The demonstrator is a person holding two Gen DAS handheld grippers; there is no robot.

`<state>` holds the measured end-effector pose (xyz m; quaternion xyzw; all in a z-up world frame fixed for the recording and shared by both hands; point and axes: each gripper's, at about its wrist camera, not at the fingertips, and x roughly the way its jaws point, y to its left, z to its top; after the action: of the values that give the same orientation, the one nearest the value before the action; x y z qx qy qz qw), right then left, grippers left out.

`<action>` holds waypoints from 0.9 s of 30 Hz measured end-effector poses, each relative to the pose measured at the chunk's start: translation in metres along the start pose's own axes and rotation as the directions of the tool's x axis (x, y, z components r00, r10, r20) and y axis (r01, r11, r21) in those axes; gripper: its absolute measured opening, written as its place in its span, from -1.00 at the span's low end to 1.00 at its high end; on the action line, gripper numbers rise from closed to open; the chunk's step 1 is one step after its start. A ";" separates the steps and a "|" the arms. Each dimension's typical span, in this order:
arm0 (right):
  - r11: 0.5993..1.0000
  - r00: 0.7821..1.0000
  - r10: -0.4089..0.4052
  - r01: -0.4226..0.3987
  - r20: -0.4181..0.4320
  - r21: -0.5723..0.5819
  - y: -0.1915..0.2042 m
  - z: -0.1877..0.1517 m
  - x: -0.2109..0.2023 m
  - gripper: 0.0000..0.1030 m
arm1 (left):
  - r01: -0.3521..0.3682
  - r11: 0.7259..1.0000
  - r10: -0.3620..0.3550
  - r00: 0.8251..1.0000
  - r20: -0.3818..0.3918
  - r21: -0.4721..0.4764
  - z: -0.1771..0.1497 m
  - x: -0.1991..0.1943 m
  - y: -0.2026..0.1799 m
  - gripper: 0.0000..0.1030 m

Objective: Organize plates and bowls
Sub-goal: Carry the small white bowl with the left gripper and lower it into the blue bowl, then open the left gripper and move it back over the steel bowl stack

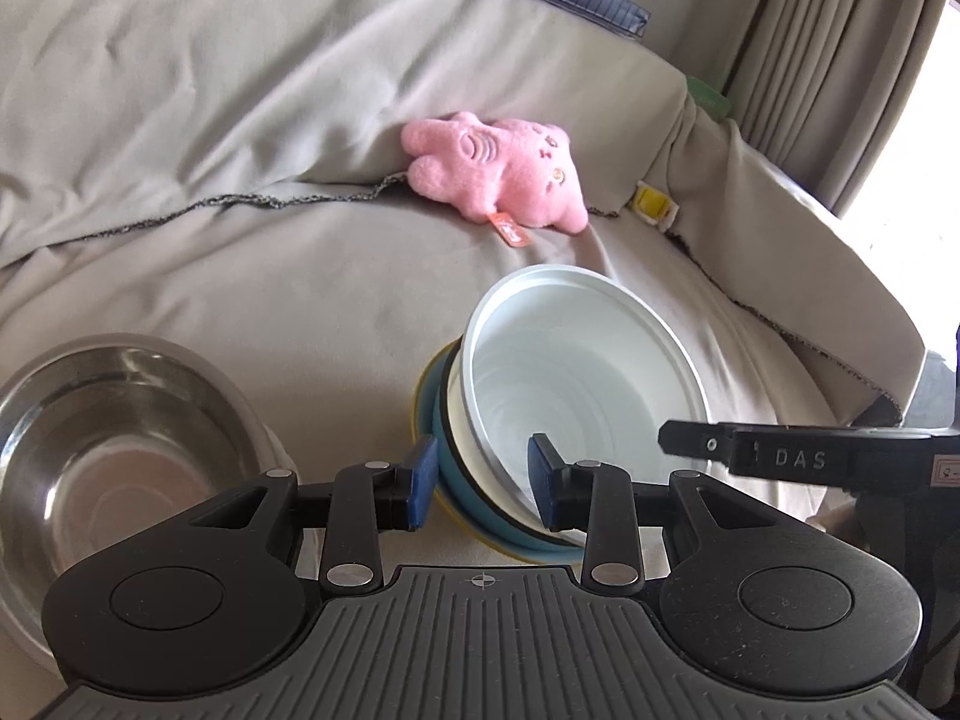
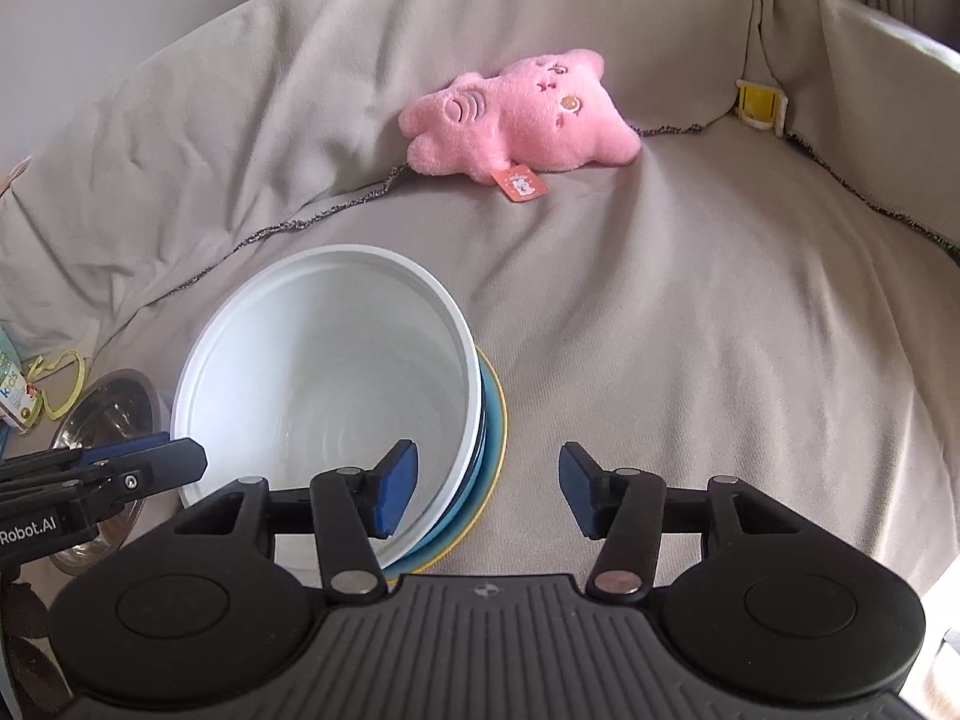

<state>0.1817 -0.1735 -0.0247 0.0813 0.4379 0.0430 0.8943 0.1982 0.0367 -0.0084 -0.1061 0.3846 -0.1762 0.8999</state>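
Tilt risk: white bowl leans on blue plate; left hand-held gripper clamps both rims, right hand-held gripper parted, empty; sofa cover soft, stack may slide.

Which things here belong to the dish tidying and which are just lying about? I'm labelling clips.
Job: white bowl, blue plate under it, steel bowl.
Lying about: pink plush toy, yellow clip, sofa cover.
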 end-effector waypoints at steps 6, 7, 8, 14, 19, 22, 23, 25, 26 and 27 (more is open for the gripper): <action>0.999 0.997 0.022 -0.024 0.077 0.024 0.020 0.000 -0.035 0.02 | -0.019 0.999 0.021 0.998 0.059 -0.034 -0.004 -0.042 0.027 -0.30; 0.999 0.995 0.034 -0.035 0.089 0.016 0.027 -0.001 -0.041 0.02 | -0.031 0.999 0.034 0.996 0.076 -0.043 -0.004 -0.052 0.035 -0.30; 0.999 0.994 0.049 -0.050 0.096 0.003 0.037 -0.002 -0.047 0.02 | -0.047 0.998 0.051 0.995 0.090 -0.052 -0.004 -0.061 0.042 -0.30; 0.986 0.988 0.151 -0.148 0.034 -0.076 0.106 -0.011 -0.050 0.02 | -0.225 0.969 0.232 0.971 0.065 -0.103 -0.011 -0.091 0.104 -0.30; 0.978 0.982 0.186 -0.189 -0.044 -0.087 0.152 -0.024 -0.037 0.02 | -0.244 0.945 0.255 0.967 0.023 -0.217 -0.022 -0.098 0.158 -0.30; 0.976 0.975 0.202 -0.208 -0.088 -0.064 0.164 -0.031 -0.030 0.02 | -0.234 0.943 0.239 0.971 -0.009 -0.235 -0.027 -0.098 0.172 -0.30; 0.976 0.974 0.202 -0.208 -0.098 -0.059 0.167 -0.033 -0.028 0.02 | -0.231 0.944 0.233 0.972 -0.019 -0.235 -0.029 -0.097 0.174 -0.30; 0.978 0.974 0.198 -0.203 -0.112 -0.038 0.167 -0.040 -0.024 0.02 | -0.229 0.949 0.225 0.973 -0.042 -0.216 -0.032 -0.092 0.175 -0.30; 0.979 0.974 0.198 -0.202 -0.114 -0.023 0.166 -0.044 -0.024 0.02 | -0.231 0.950 0.225 0.973 -0.055 -0.211 -0.034 -0.089 0.175 -0.30; 0.980 0.973 0.198 -0.201 -0.117 -0.011 0.165 -0.047 -0.023 0.02 | -0.237 0.948 0.229 0.971 -0.062 -0.211 -0.036 -0.088 0.175 -0.30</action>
<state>0.1293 -0.0100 -0.0052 0.1121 0.4780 0.1421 0.8595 0.1567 0.2303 -0.0319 -0.1540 0.4278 -0.0277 0.8902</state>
